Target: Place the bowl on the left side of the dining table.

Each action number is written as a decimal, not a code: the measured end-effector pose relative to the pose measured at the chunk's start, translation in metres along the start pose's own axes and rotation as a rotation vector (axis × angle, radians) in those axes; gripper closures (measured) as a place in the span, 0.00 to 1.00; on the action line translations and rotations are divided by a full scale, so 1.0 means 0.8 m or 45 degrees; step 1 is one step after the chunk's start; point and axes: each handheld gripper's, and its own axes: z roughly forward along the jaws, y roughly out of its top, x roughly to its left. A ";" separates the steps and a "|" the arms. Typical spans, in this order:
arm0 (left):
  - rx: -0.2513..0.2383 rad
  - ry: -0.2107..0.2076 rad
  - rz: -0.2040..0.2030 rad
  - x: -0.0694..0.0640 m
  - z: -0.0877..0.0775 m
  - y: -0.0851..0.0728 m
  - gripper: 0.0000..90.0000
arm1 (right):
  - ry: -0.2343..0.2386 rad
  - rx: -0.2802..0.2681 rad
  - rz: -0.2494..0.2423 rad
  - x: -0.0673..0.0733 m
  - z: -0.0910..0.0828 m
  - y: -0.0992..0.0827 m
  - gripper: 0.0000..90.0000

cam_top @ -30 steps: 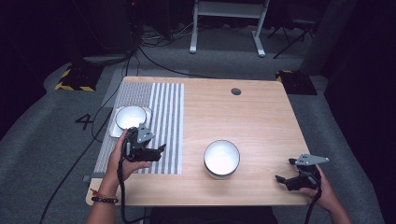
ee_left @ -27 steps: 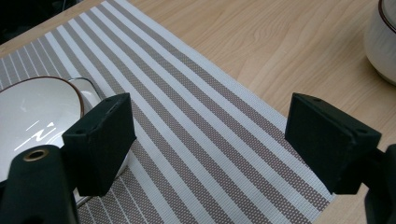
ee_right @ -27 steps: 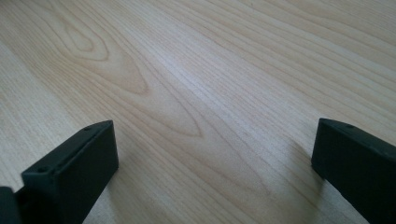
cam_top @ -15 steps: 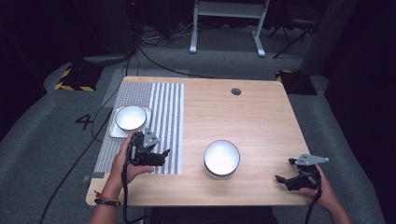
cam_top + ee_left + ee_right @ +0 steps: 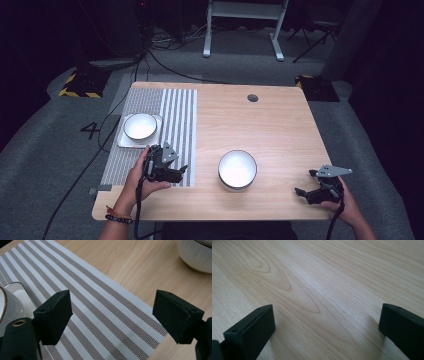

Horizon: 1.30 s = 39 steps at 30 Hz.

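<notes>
Left gripper (image 5: 181,170), jaws apart, hovers over the striped mat (image 5: 172,125) near a bowl (image 5: 237,170); right gripper (image 5: 304,183), jaws apart, empty.

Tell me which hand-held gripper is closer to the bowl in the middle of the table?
Left. The left hand-held gripper sits just left of the bowl, over the striped mat; the right hand-held gripper rests farther off, near the table's right edge.

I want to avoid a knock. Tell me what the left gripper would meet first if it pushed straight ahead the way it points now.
Likely the white bowl on the bare wood. The left gripper, jaws open and empty, points across the striped placemat toward it; nothing else lies between, though its height above the mat is unclear.
</notes>
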 end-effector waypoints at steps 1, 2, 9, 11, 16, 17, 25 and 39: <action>0.005 0.000 0.010 -0.002 0.000 0.000 0.18 | 0.000 0.000 0.000 0.000 0.000 0.000 0.01; 0.015 -0.006 0.023 -0.006 0.003 0.000 0.18 | 0.000 0.000 0.000 0.000 0.000 0.000 0.01; 0.050 -0.020 0.070 -0.018 0.008 0.000 0.18 | 0.000 0.000 0.000 0.000 0.000 0.000 0.01; 0.049 -0.026 0.063 -0.021 0.010 -0.001 0.18 | 0.000 0.000 0.000 0.000 0.000 0.000 0.01; 0.081 -0.037 0.094 -0.026 0.011 -0.002 0.18 | 0.000 0.000 0.000 0.000 0.000 0.000 0.01; 0.069 -0.045 0.084 -0.028 0.012 -0.003 0.18 | 0.000 0.000 0.000 0.000 0.000 0.000 0.01; 0.100 -0.064 0.097 -0.037 0.018 -0.009 0.18 | 0.000 0.000 0.000 0.000 0.000 0.000 0.01; 0.133 -0.139 0.080 -0.044 0.027 -0.028 0.18 | 0.000 0.000 0.000 0.000 0.000 0.000 0.01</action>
